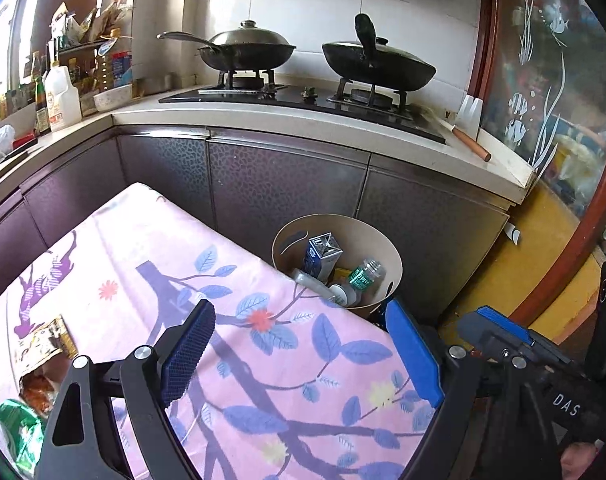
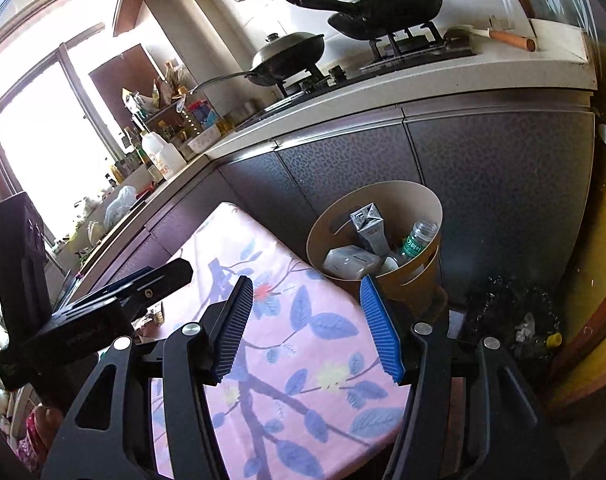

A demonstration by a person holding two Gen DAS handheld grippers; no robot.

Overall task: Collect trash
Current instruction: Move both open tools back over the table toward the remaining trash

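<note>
1. You've got a black gas hob (image 1: 303, 98) set into the pale stone counter (image 1: 263, 120).
2. A grey lidded wok with a long metal handle (image 1: 247, 50) sits on the left burner.
3. A black lidded frying pan (image 1: 377, 66) is on the right burner.
4. A wooden-handled brush (image 1: 469, 142) lies near the counter's right end.
5. A white plastic jug with a red label (image 1: 63, 98) stands among bottles at left.
6. Dark textured cabinet doors (image 1: 287, 184) run below.
7. A pink floral tablecloth (image 1: 263, 340) covers the table.

Two pans sit on the stove at the top: one pan (image 1: 249, 50) on the left, one pan (image 1: 379, 65) on the right. One bin (image 1: 377, 250) holds one carton (image 1: 321, 254) and one bottle (image 1: 365, 274). Two wrappers lie lower left: a brown wrapper (image 1: 39, 354) and a green wrapper (image 1: 17, 430).
</note>
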